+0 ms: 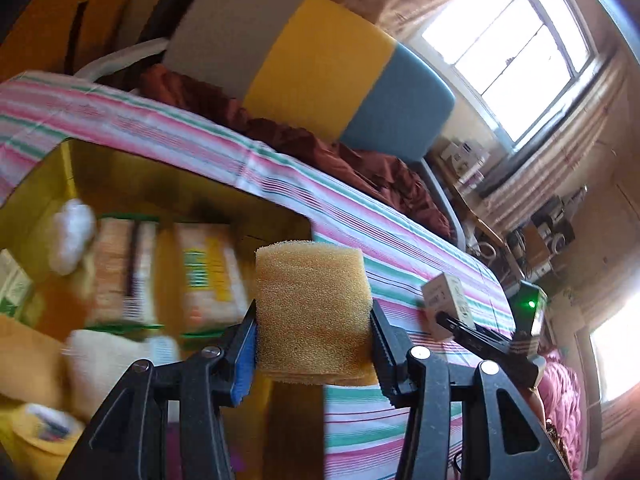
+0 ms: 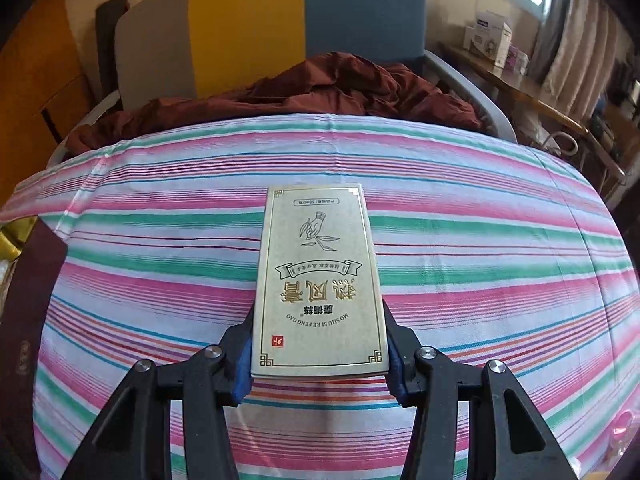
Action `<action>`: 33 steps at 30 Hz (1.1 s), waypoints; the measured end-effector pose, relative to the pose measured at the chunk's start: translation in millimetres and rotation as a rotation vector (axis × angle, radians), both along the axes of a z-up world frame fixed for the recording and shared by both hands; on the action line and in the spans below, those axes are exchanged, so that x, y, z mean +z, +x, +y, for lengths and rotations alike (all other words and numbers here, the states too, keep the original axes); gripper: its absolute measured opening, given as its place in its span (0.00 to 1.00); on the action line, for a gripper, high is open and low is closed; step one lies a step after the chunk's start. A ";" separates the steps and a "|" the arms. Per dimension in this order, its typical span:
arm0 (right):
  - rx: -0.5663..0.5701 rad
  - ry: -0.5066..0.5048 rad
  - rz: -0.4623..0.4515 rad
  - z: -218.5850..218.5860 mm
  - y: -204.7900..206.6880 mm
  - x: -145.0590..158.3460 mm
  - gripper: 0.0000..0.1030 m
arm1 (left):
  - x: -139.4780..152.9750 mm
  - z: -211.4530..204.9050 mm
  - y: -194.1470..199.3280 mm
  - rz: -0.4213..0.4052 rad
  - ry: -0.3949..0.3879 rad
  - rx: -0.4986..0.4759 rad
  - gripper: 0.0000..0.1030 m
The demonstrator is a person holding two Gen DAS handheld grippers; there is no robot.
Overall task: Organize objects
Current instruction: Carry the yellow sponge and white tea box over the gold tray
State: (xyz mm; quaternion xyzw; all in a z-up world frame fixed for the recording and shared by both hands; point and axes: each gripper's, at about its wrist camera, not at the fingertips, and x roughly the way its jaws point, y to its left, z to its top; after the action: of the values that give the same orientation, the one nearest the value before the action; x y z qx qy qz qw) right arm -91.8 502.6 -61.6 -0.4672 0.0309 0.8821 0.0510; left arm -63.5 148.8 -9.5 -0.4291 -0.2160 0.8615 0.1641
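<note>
Our left gripper is clamped on one sponge, jaws pressing both its sides, holding it by the edge of one yellow bin that sits against the striped sheet. Our right gripper is closed on one gold-lettered box, pinched at its near end, above the same sheet. In the bin we count two flat packs side by side, one white wad and one tape roll; the rest there is blurred.
</note>
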 end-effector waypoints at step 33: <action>0.307 -0.235 0.070 -219.2 82.3 65.0 0.50 | -47.0 -143.1 -16.1 -0.224 -0.112 0.206 0.53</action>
State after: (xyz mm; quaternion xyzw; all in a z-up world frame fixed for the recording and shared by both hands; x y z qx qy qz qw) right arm -9.5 283.4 3.4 -0.4383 0.0637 0.8855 -0.1402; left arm -79.6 5.7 -56.5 -0.5066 -0.2273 0.8313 0.0257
